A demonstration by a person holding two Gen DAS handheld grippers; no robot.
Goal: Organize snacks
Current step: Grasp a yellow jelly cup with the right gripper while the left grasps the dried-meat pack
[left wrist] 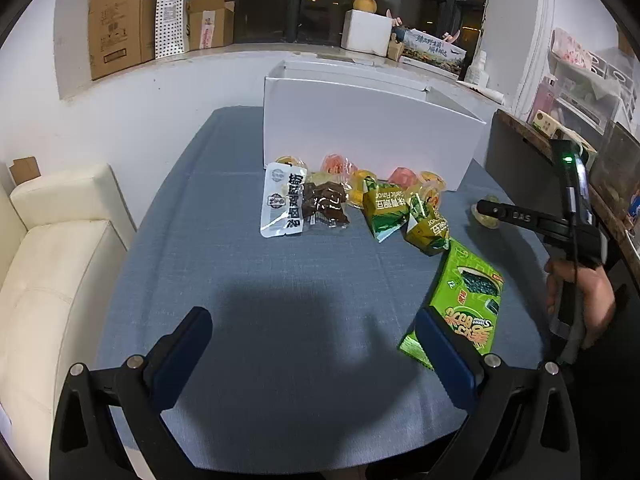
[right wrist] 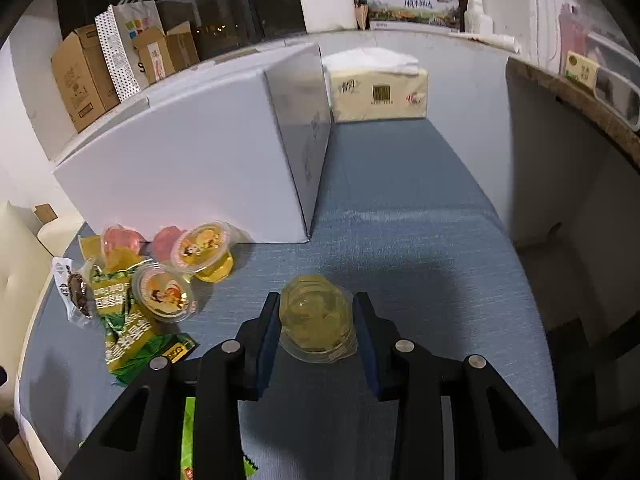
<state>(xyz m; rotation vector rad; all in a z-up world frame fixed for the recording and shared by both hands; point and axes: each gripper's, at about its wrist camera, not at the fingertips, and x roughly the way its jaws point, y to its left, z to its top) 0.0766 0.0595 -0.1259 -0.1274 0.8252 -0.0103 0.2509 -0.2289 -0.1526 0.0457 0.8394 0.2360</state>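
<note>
Right wrist view: we see our right claw (right wrist: 316,320) clamped on a yellow clear-plastic jelly cup (right wrist: 317,316), near the white cardboard box (right wrist: 192,168) corner on the blue-clothed bench (right wrist: 420,240); our left claw (left wrist: 312,348) gapes wide.

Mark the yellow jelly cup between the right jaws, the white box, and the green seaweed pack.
yellow jelly cup (right wrist: 316,316), right wrist view, its upturned base.
white box (left wrist: 360,128), left wrist view, front wall.
green seaweed pack (left wrist: 468,292), left wrist view, printed face.
</note>
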